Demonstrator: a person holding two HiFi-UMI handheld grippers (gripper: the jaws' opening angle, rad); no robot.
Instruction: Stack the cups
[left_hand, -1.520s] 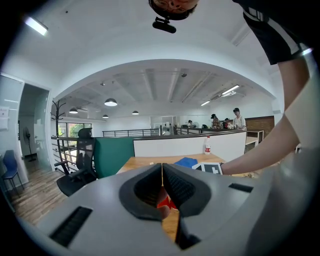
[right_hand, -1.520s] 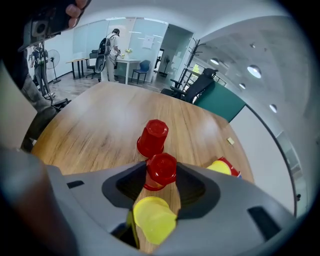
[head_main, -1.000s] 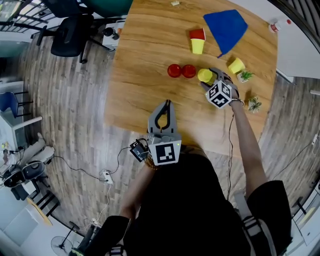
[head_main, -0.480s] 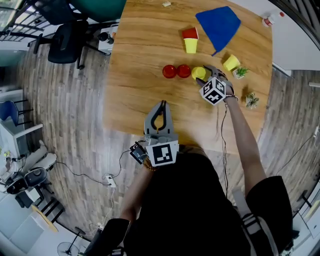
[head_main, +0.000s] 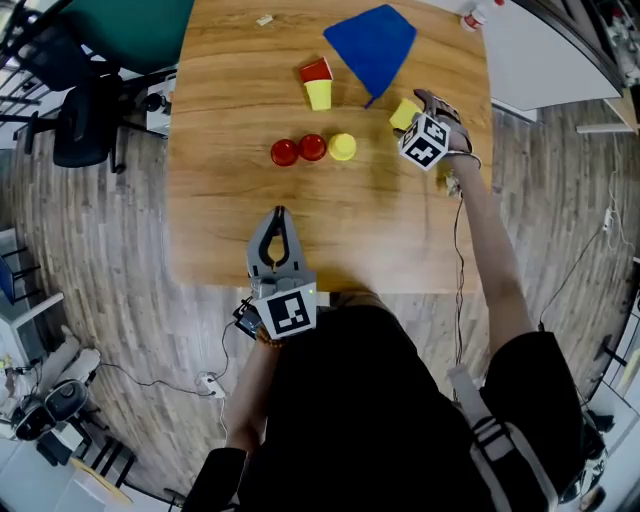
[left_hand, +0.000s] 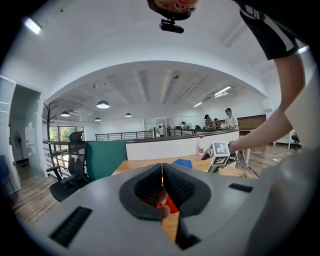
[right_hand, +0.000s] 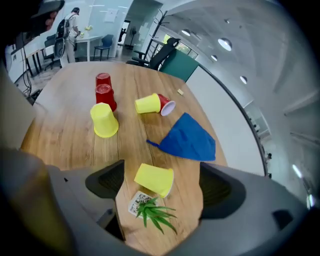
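My right gripper (right_hand: 162, 175) has left the upside-down yellow plastic cup (head_main: 342, 147) it was working at a second ago. That cup now stands free in the middle of the light wooden table (head_main: 380, 230), just beside the two upside-down red plastic cups (head_main: 285, 152). The three make a row, and none sits on another.

The gripper has travelled toward the table's right edge, and its jaws have just been opening. They are now spread wide on either side of a second yellow plastic cup lying on its side (right_hand: 154, 180), with bare wood showing between each pad and the cup wall. Nothing is gripped. Just nearer to me than that cup lies a small green plant sprig on a printed card (right_hand: 150, 209), close enough to get in the way of a low approach.

My left gripper (head_main: 279, 215) has not shifted. It sits over the table's near edge, jaws pressed together on nothing.

I read this as one placement finished and the next pickup begun — the tipped cup looks like the target. I would have to close across its side wall and turn it mouth-down before it can go over another cup. Toward the far edge, a yellow cup and a red cup lying nested together (head_main: 317, 84) wait next to the blue cloth (head_main: 372, 42) — so most of the stacking is still ahead.
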